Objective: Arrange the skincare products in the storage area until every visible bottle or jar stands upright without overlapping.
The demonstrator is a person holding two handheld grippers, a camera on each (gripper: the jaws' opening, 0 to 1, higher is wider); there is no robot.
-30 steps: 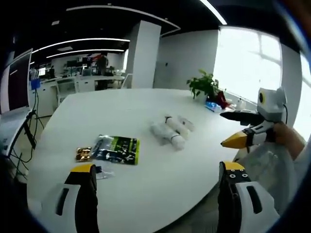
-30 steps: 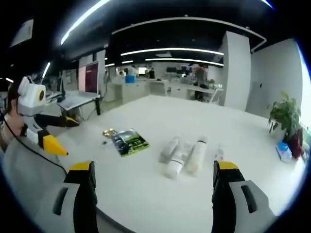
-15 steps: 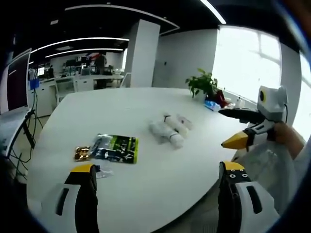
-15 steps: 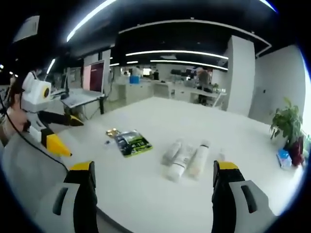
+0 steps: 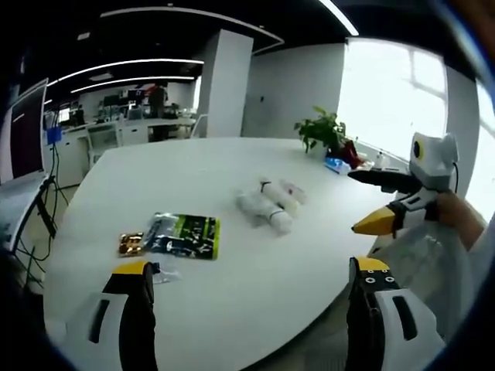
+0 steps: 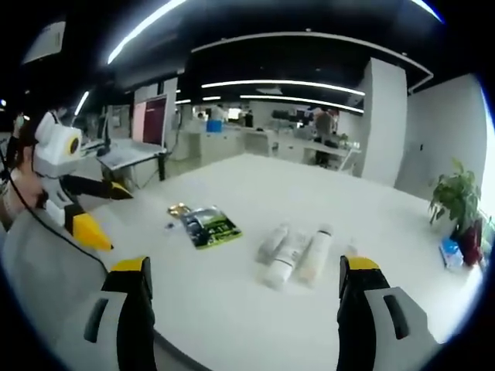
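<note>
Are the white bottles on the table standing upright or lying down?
Lying down. The white bottles rest on their sides, close together on the white table, long axes along its surface; the left gripper view shows them flat too.

Smooth matt white table (image 5: 232, 263), seemingly plastic tubes (image 6: 298, 255), glossy sachet (image 5: 186, 236)

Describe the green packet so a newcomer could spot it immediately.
Start at the large white round table. Left of the cluster of white tubes lying on their sides lies a flat green-and-black printed pouch. Unlike the pale round tubes, it is flat, dark and rectangular.
</note>
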